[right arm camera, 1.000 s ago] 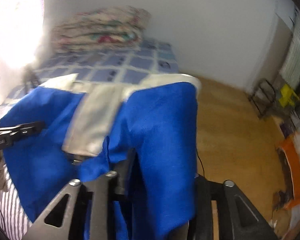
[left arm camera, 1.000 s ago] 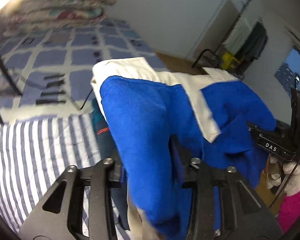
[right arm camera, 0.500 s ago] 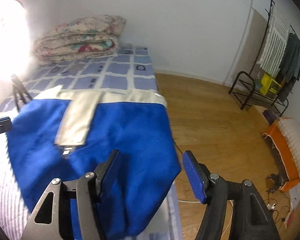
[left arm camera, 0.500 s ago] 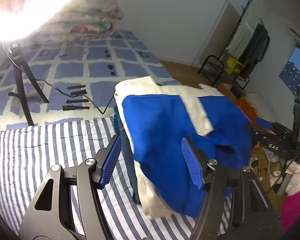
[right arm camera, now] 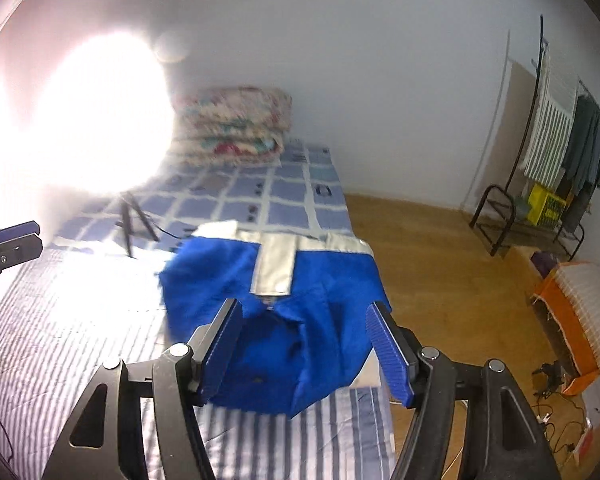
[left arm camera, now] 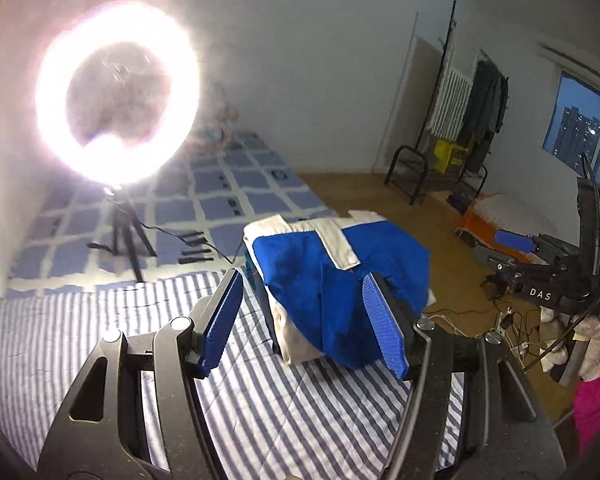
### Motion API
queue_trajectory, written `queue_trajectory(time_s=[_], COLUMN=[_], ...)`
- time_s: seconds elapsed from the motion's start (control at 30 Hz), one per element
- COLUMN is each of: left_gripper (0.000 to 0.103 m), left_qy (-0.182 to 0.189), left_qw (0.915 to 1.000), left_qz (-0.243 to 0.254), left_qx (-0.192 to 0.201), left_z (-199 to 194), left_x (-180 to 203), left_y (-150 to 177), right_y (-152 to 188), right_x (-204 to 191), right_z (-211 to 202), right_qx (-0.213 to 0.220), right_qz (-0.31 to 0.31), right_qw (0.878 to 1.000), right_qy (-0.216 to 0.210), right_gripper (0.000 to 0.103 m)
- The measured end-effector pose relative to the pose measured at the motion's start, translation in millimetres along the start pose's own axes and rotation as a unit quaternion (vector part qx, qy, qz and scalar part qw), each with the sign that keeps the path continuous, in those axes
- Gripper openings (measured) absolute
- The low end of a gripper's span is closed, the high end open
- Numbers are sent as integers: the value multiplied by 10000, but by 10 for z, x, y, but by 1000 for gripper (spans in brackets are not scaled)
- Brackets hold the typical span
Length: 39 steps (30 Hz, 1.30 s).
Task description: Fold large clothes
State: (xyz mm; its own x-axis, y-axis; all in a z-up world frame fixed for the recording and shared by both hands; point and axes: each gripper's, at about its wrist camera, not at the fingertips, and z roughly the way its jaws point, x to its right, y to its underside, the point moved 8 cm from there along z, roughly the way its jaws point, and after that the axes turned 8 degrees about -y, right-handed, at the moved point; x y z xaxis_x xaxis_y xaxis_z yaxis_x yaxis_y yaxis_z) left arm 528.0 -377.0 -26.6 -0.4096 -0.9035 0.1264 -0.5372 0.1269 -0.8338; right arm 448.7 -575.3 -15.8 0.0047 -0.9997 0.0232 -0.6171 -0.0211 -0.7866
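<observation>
striped bed carries folded blue garment; left claw and right claw both apart, gripping nothing.

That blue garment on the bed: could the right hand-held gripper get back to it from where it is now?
Probably yes. The right hand-held gripper is open and empty, aimed at the blue garment, which lies folded on the striped sheet. Nothing stands between them.

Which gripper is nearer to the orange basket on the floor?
Right. The right gripper hangs beside the bed edge, close to the orange basket; the left gripper is over the striped sheet, farther away.
</observation>
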Motion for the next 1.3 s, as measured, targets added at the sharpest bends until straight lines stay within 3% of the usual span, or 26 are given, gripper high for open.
queue_trajectory(time_s=[0.3, 0.63, 0.93, 1.07, 1.23, 1.3], left_gripper=[64, 64, 68, 84, 86, 96], left_qy=[-274, -541, -710, -616, -709, -770], left_qw=[9988, 9961, 9944, 9959, 9951, 9947], left_qz=[147, 345, 552, 216, 340, 428], left_qx=[367, 604, 554, 621, 594, 533], left_z=[-1224, -2142, -2291, -2375, -2311, -2260], left_x=[-17, 102, 189, 145, 160, 168], left_y=[422, 958, 1279, 1376, 1454, 1518], right_y=[315, 865, 1207, 1317, 1432, 1490], right_x=[-639, -1097, -1202, -1181, -1089, -1065], right_z=[-987, -1797, -1972, -1961, -1877, -1821], right_qx=[289, 629, 856, 945, 921, 868], right_qz=[-145, -45, 96, 265, 338, 385], right_qw=[9995, 9980, 9960, 9949, 9944, 9949], right_qy=[-19, 21, 240, 245, 382, 349], right_gripper=[67, 74, 84, 86, 94, 102])
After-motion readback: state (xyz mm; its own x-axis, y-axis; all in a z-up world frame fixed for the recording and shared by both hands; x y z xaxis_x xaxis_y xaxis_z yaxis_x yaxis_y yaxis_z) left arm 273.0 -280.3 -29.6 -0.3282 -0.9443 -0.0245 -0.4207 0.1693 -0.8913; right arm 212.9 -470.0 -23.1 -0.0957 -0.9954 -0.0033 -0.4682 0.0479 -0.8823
